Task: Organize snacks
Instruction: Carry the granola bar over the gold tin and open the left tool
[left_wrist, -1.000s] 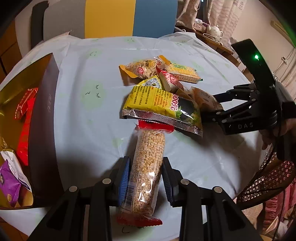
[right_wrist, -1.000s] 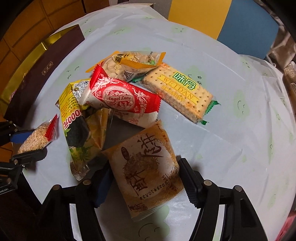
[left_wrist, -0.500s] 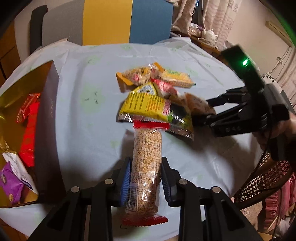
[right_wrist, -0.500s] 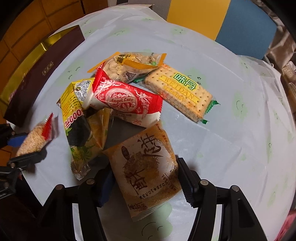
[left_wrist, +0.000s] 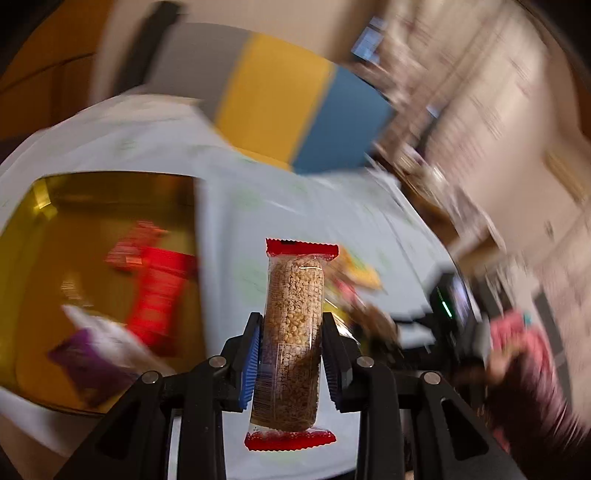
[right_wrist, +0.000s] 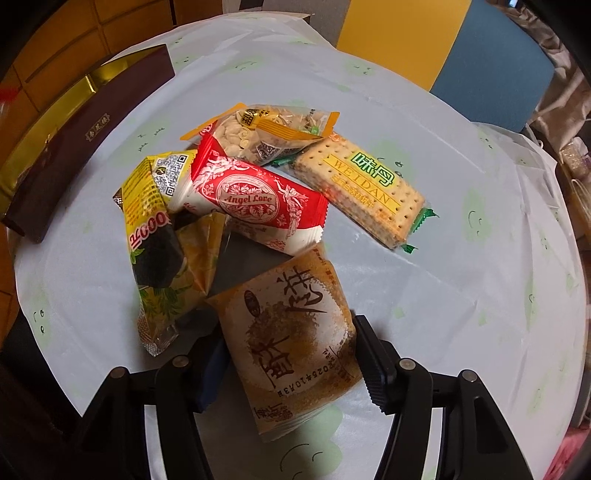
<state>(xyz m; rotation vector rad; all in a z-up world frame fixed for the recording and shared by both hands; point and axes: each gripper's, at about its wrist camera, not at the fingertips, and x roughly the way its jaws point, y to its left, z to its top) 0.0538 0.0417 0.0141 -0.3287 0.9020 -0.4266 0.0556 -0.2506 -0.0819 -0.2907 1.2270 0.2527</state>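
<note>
My left gripper (left_wrist: 291, 325) is shut on a grain bar (left_wrist: 293, 295) in a clear wrapper with red ends. It holds the bar in the air, with the gold box (left_wrist: 110, 192) below on the left; this view is blurred. My right gripper (right_wrist: 287, 350) points down at the table. Its pads press both sides of a brown pastry packet (right_wrist: 295, 314) that lies on the pale tablecloth (right_wrist: 461, 295). Beyond that packet lie a red Angel Love packet (right_wrist: 255, 199), a cracker pack (right_wrist: 362, 188), a nut packet (right_wrist: 266, 133) and a yellow-black packet (right_wrist: 151, 229).
The gold box holds red packets (left_wrist: 159, 291) and a purple-white one (left_wrist: 92, 350). Its dark brown wall (right_wrist: 92, 125) stands at the table's left. A yellow and blue chair back (right_wrist: 424, 44) is behind the table. A person's hand and pink sleeve (left_wrist: 517, 350) show at the right.
The left gripper has lifted the grain bar off the table and swung left toward the gold box. The right jaws narrowed onto the brown packet. The bar has left the right wrist view.
</note>
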